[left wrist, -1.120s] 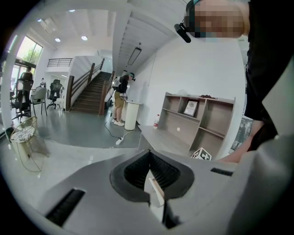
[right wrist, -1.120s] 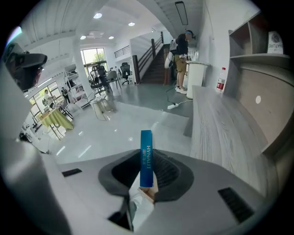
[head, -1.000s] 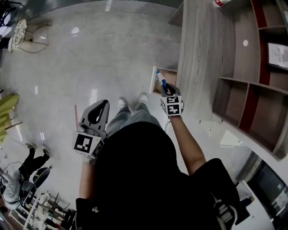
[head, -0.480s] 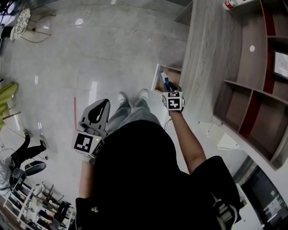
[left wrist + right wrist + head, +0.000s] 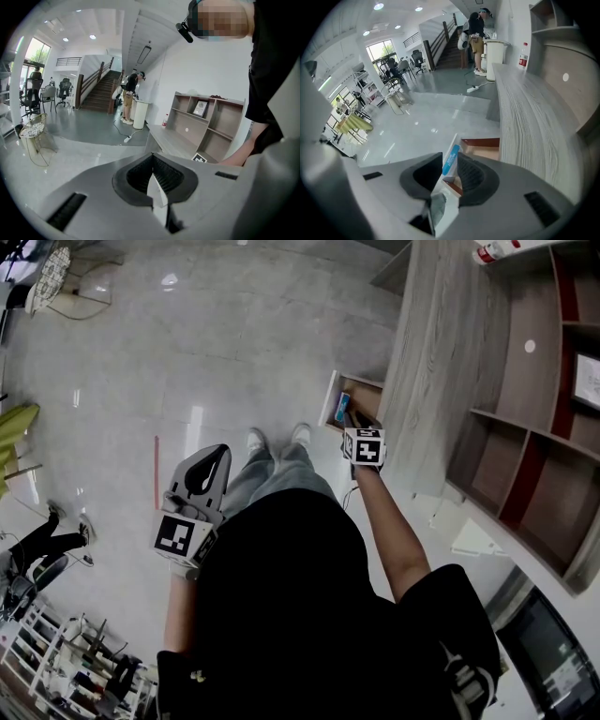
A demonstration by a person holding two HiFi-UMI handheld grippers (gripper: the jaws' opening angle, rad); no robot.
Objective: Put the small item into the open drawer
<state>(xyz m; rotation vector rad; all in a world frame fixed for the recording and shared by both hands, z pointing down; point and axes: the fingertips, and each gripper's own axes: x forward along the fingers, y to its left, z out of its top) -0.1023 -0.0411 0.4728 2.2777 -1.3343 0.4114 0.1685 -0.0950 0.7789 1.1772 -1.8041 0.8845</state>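
The small item (image 5: 341, 410), a slim blue-and-white packet, is clamped in my right gripper (image 5: 346, 419) and sticks out past the fingertips. It hangs over the open drawer (image 5: 364, 393), which juts from the side of the grey wooden desk (image 5: 441, 352). In the right gripper view the packet (image 5: 451, 160) stands upright between the jaws, with the drawer (image 5: 483, 146) and its white front just beyond. My left gripper (image 5: 215, 461) hangs at my left side above the floor, jaws together and empty. In its own view, the left gripper (image 5: 153, 164) points into the hall.
A brown shelf unit (image 5: 544, 399) sits on the desk at the right, with a bottle (image 5: 492, 251) at the far end. My white shoes (image 5: 255, 439) stand on the glossy floor beside the drawer. People and chairs are far off in the hall.
My right gripper has carried the packet forward, from short of the drawer to over its opening. The left gripper has stayed at my side.
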